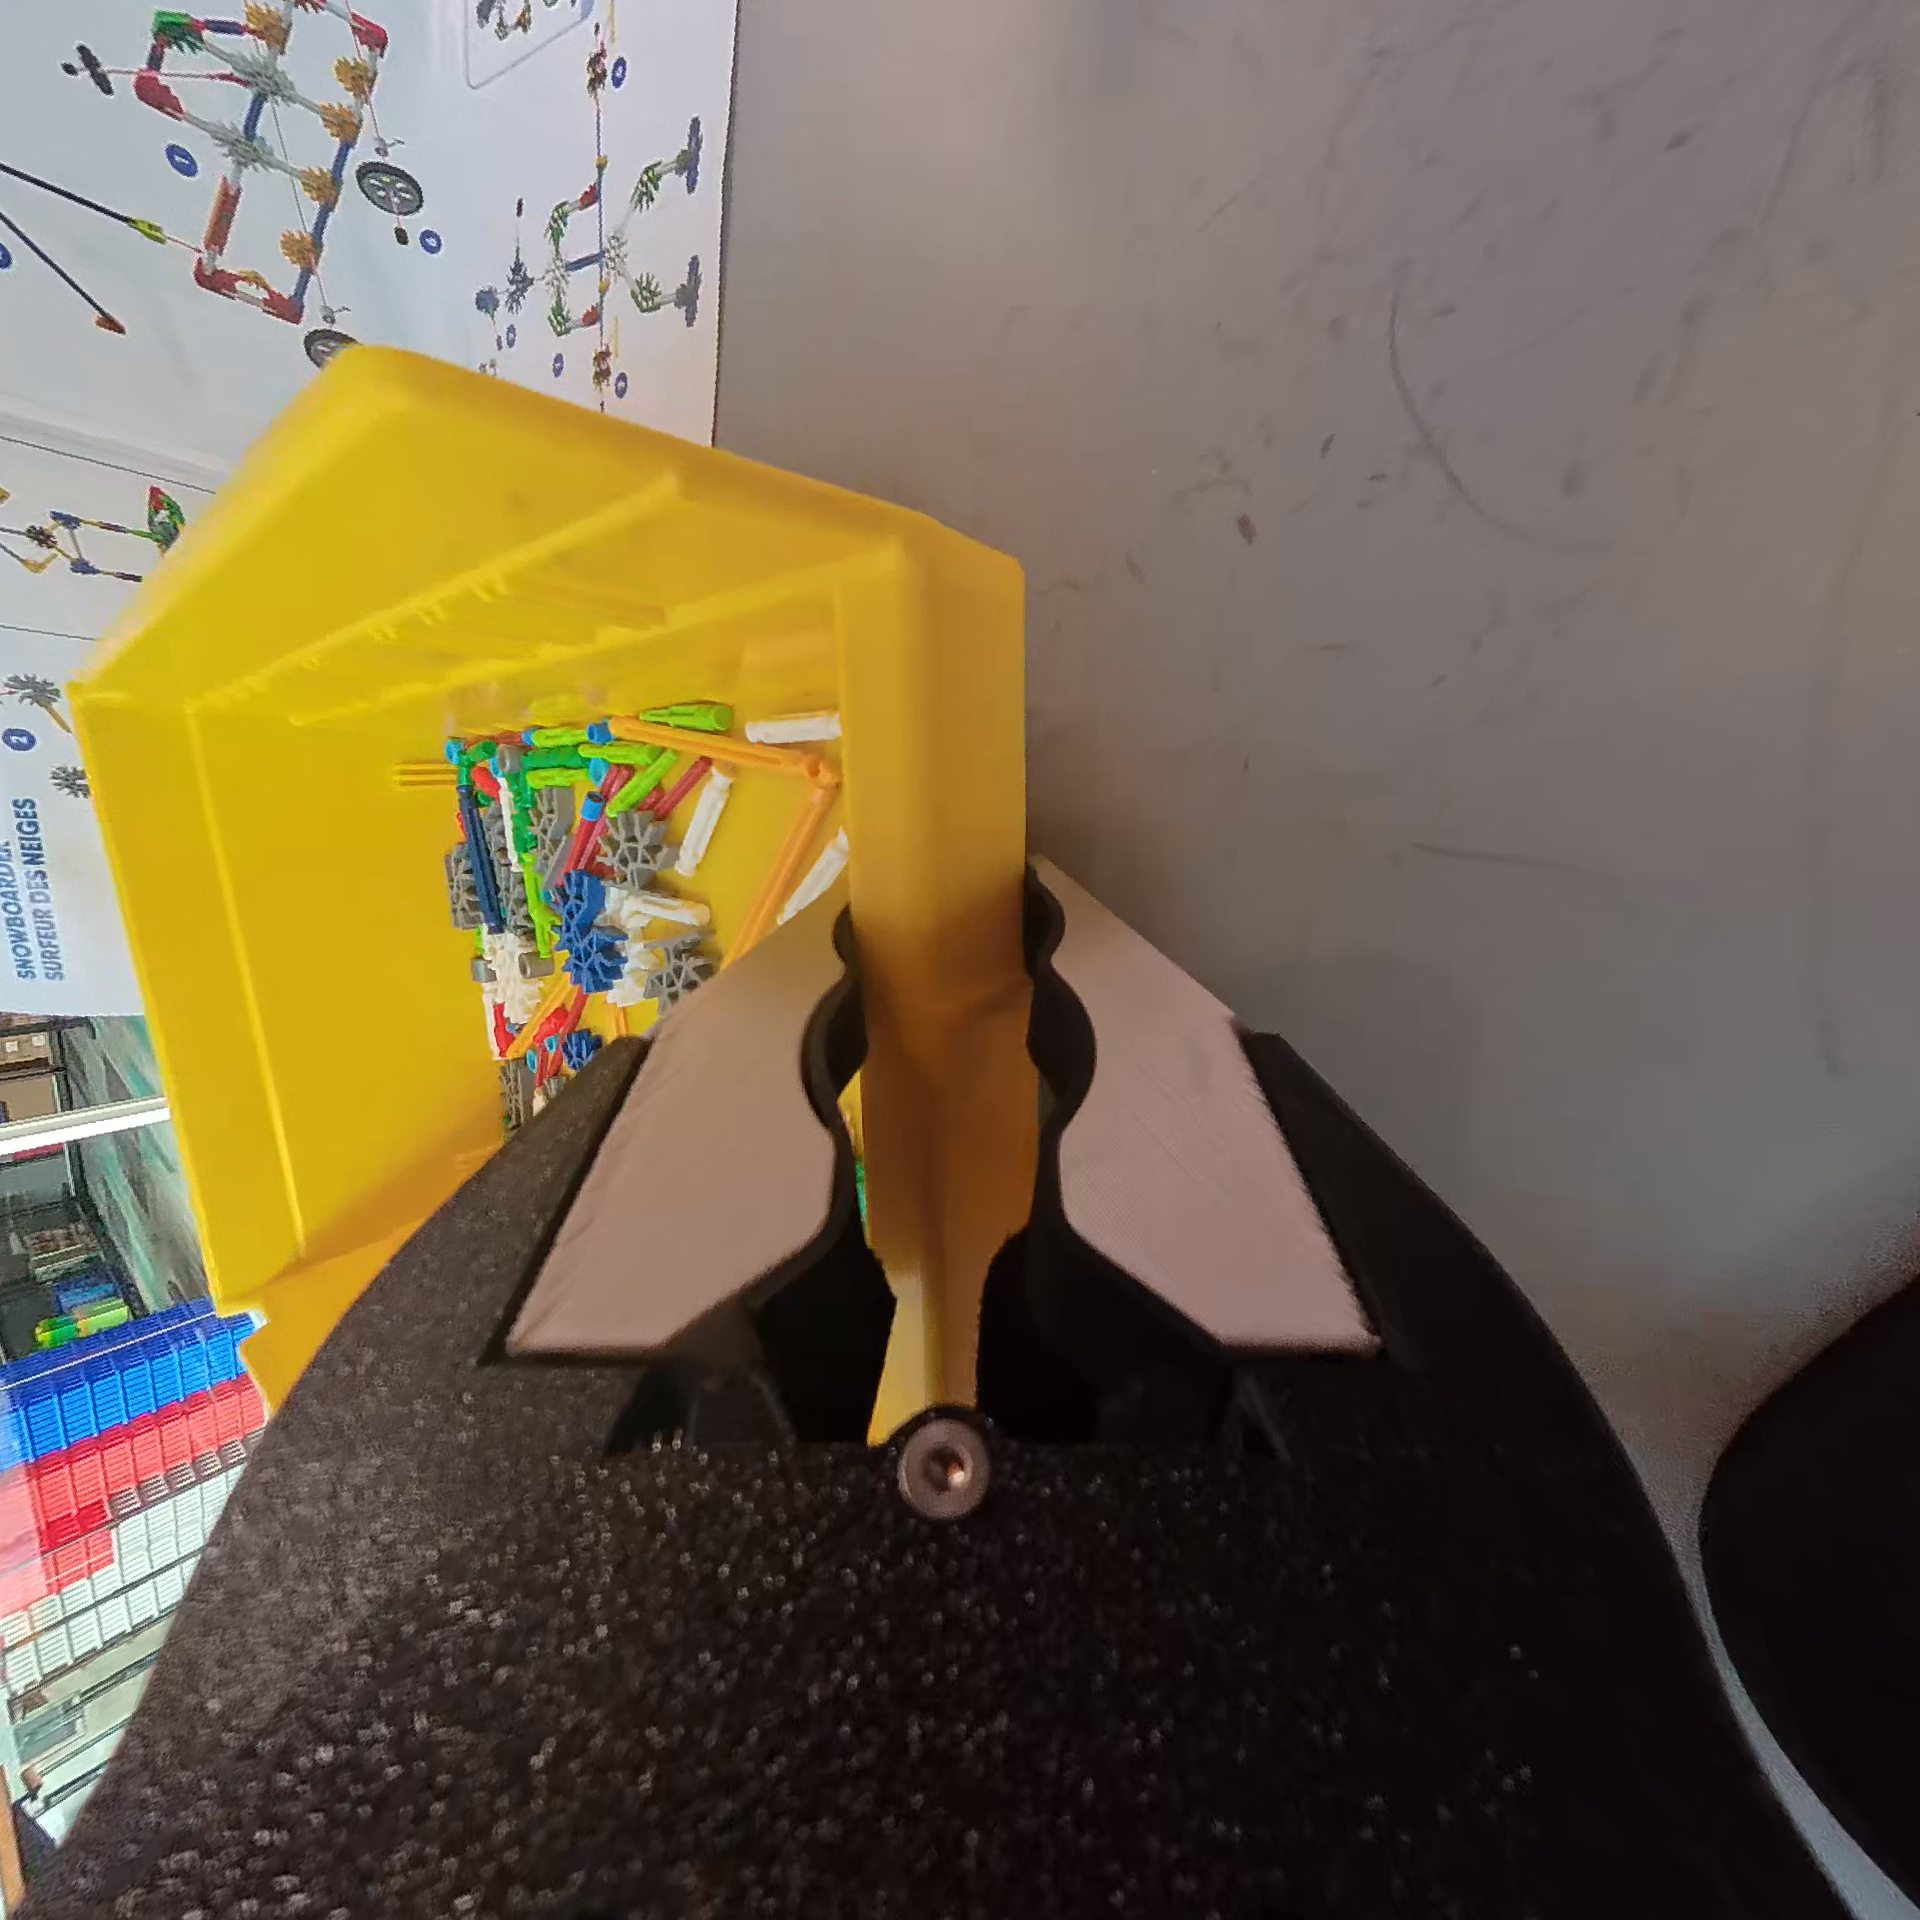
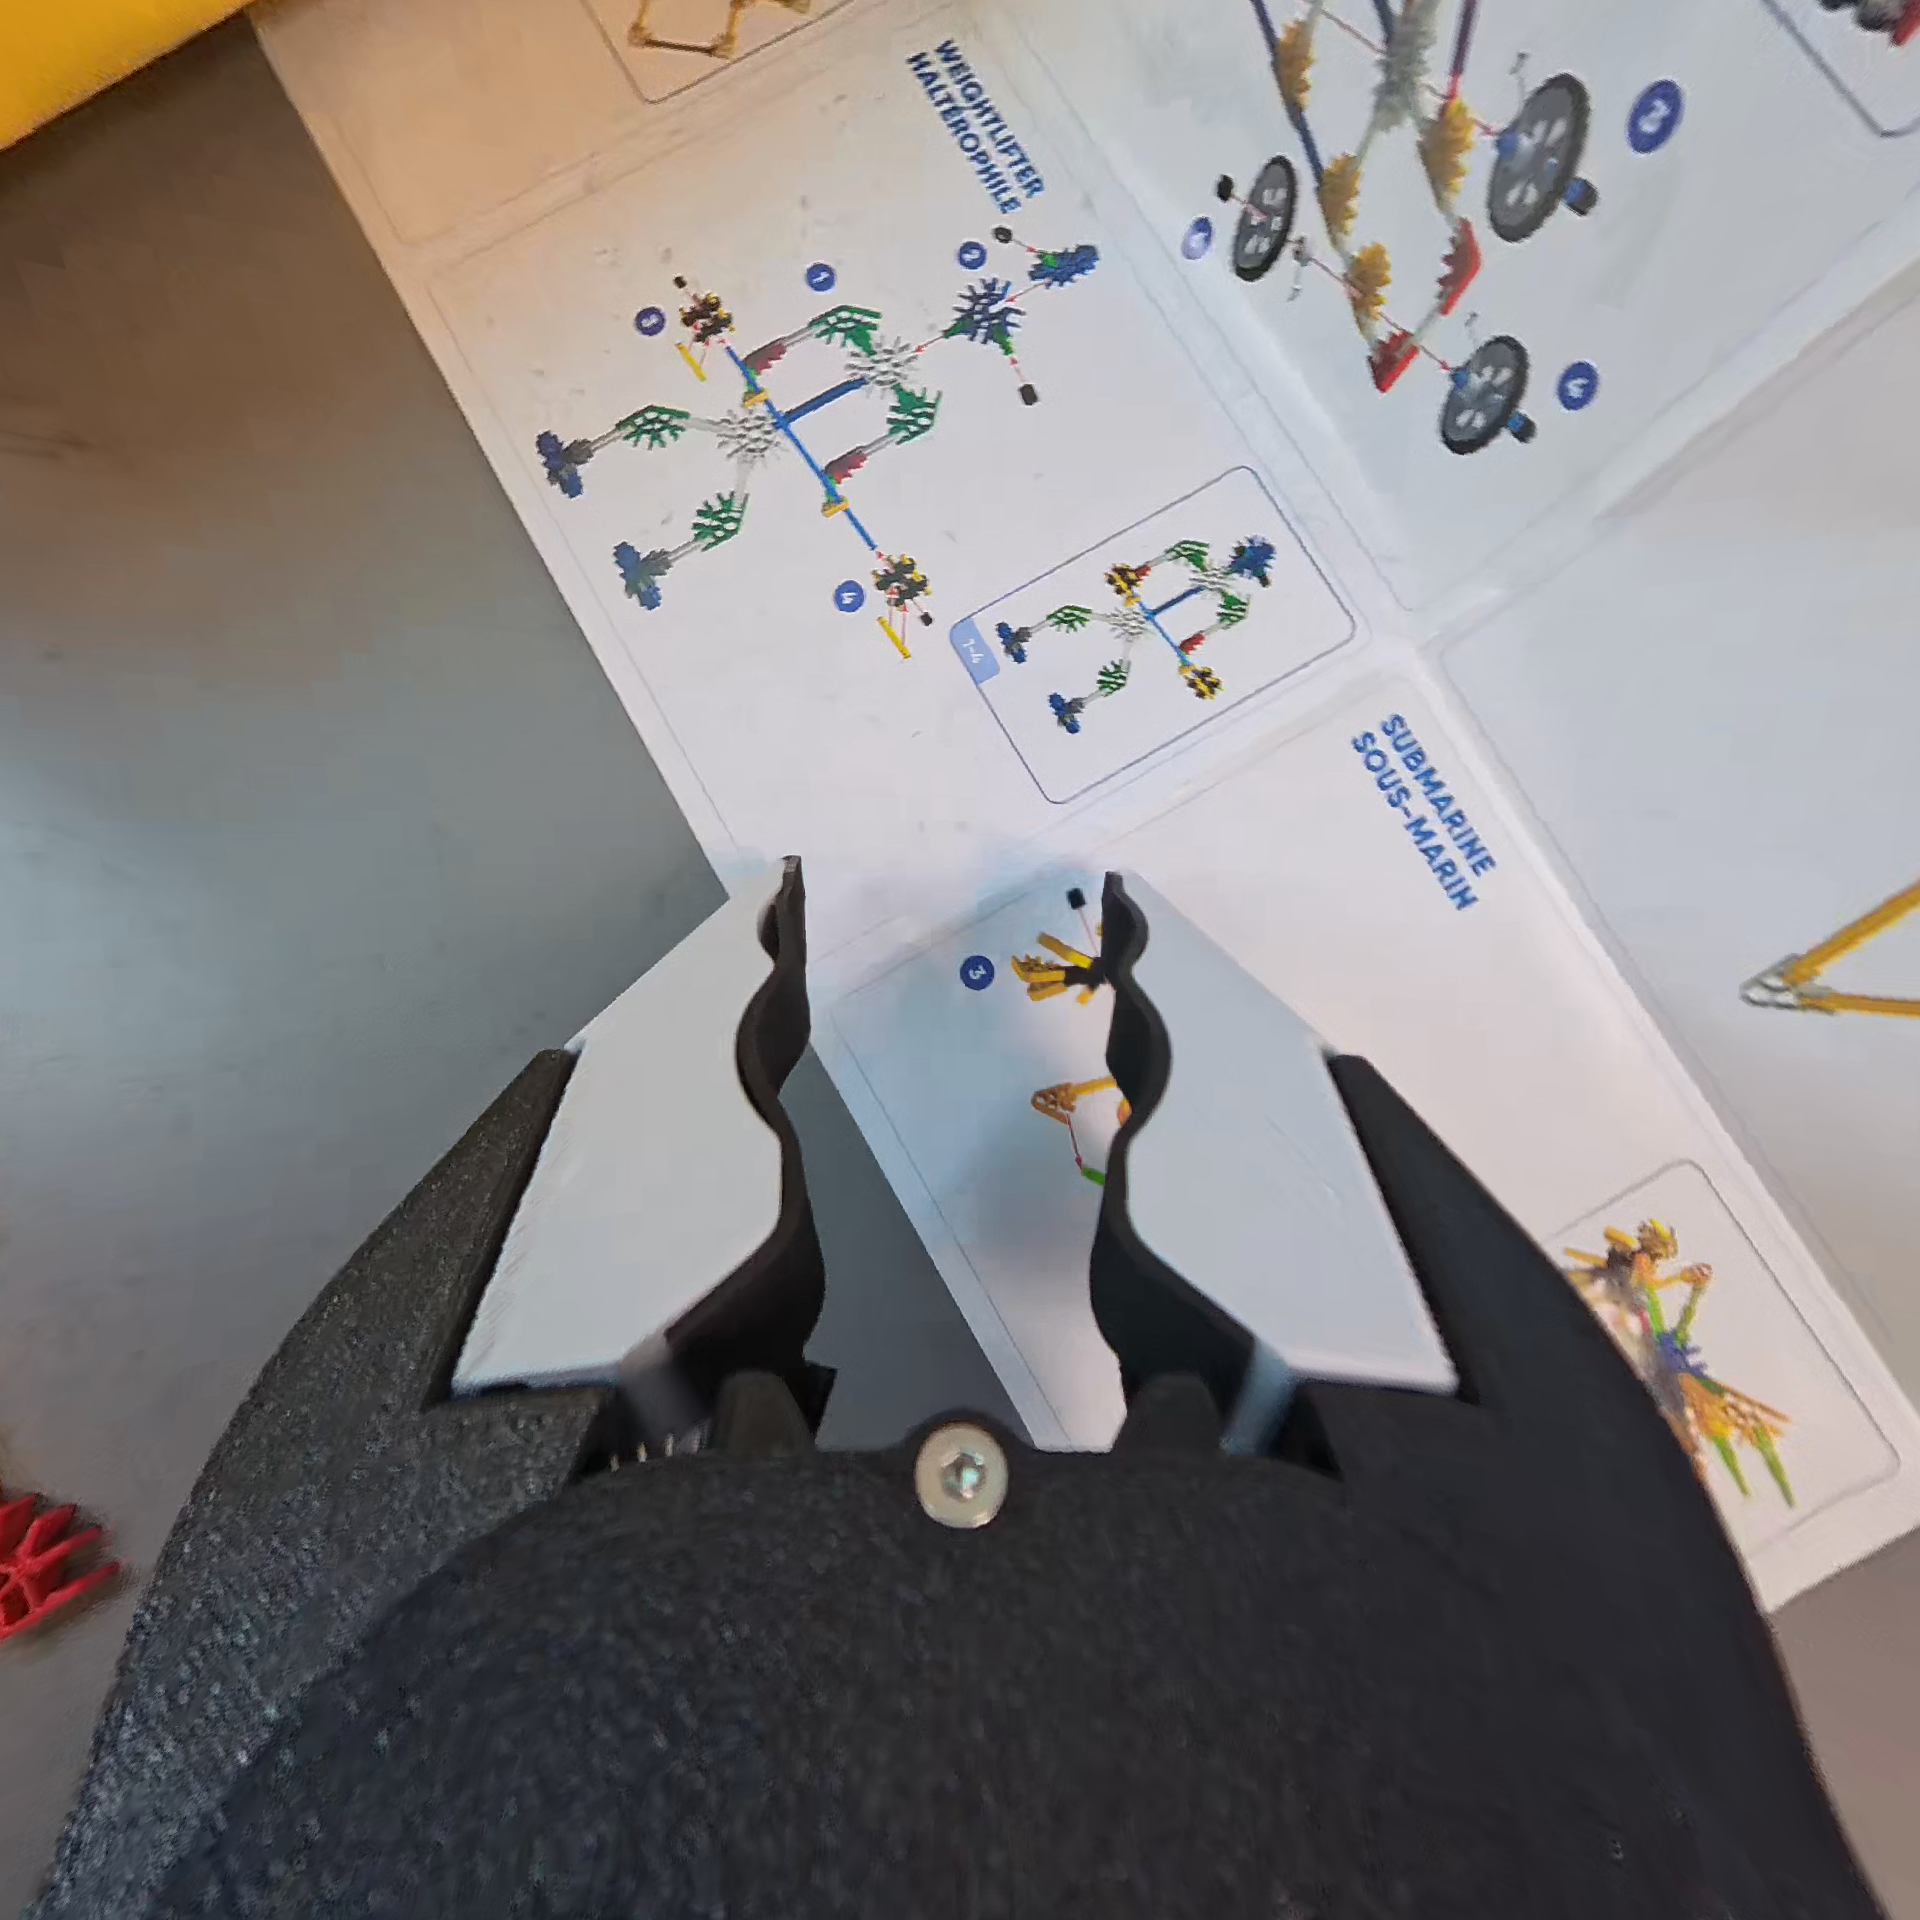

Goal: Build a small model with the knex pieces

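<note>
My left gripper (image 1: 940, 914) is shut on the wall of a yellow plastic bin (image 1: 343, 831), which it holds tilted on its side. Several coloured construction-toy rods and connectors (image 1: 592, 894) lie heaped inside the bin. My right gripper (image 2: 951, 883) is open and empty, hovering over the edge of a white instruction sheet (image 2: 1091, 436) printed with toy model drawings. A corner of the yellow bin (image 2: 73, 62) shows at the top left of the right wrist view. A red connector piece (image 2: 42, 1558) lies on the grey table at the lower left.
The instruction sheet (image 1: 364, 208) also lies behind the bin in the left wrist view. A grey scuffed table top (image 1: 1403, 520) spreads to the right. Blue, red and white storage drawers (image 1: 114, 1475) stand at the lower left. A dark round object (image 1: 1839, 1558) sits at the right edge.
</note>
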